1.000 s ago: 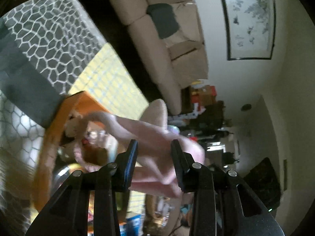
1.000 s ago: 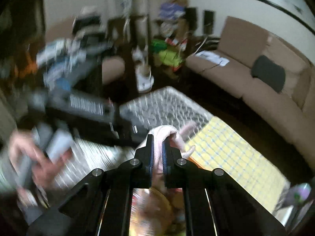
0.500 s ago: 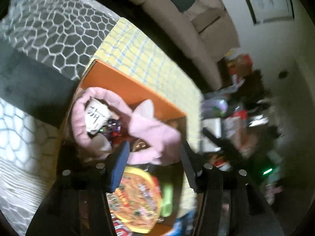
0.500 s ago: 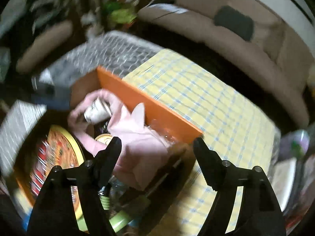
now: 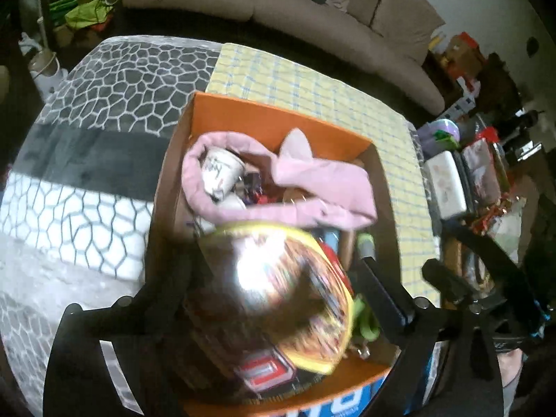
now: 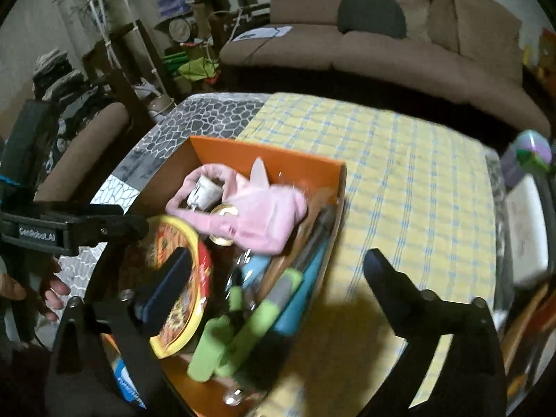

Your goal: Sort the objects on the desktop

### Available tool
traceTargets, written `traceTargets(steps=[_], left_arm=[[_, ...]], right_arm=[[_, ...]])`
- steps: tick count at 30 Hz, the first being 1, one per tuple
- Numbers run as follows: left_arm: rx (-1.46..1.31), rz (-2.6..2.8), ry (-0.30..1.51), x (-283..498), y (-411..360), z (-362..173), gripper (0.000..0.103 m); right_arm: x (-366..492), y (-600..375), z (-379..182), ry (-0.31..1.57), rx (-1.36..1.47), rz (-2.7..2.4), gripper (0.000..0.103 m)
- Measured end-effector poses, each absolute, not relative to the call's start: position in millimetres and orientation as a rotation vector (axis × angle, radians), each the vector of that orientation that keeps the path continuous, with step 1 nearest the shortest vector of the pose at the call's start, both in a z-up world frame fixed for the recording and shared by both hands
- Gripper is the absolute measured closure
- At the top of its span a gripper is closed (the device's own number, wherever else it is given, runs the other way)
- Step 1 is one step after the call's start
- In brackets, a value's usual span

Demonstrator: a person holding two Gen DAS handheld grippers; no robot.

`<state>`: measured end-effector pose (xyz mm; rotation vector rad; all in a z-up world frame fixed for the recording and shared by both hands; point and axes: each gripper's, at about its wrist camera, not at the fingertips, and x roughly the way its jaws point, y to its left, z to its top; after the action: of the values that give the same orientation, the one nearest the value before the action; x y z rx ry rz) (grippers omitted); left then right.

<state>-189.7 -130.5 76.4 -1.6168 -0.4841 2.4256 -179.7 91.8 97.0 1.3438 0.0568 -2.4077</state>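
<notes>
1. Left wrist view: my left claw [image 5: 278, 288] is spread wide and holds nothing. Right under it sits the orange box [image 5: 278, 118], cardboard with stiff walls. The glossy round noodle bowl [image 5: 278, 295] lies between the fingers, its foil lid glaring. Just ahead of the claw is the pink plush cloth [image 5: 312, 191], soft and crumpled, looped round a white paper cup [image 5: 222, 173].
2. Right wrist view: my right claw [image 6: 278, 278] is also released and empty. The box [image 6: 278, 156] is below and left of it, and the left finger is over the bowl [image 6: 180, 278]. Green-handled tools [image 6: 243, 330] and a blue tube [image 6: 302, 295], smooth plastic, lie between the fingers. The pink cloth [image 6: 257, 215] is ahead.
3. Yellow checked cloth [image 6: 417, 191] on the worktop lies right of and ahead of the claw, bare there.
4. Progress, my read: nearly done, since the box looks full. Clutter at the far right edge may remain.
</notes>
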Motion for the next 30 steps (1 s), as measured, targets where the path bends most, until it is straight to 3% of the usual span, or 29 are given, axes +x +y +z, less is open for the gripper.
traceTargets(steps=[15, 19, 23, 30], left_arm=[[-1.51, 2.578, -0.34, -58, -105, 105, 0.0], [-1.492, 2.643, -0.292, -27, -89, 87, 0.0], [-1.482, 2.666, -0.307, -9, -73, 64, 0.0], [-1.513, 2.671, -0.171, 1, -32, 30, 0.0]], right_arm=[[-46, 117, 121, 0.044, 1.343, -2.551, 0.0], [-9, 140, 98, -0.115, 1.379, -2.644, 0.0], [12, 161, 69, -0.14, 1.41, -2.712, 0.0], [26, 190, 27, -0.187, 1.495, -2.75, 0.0]])
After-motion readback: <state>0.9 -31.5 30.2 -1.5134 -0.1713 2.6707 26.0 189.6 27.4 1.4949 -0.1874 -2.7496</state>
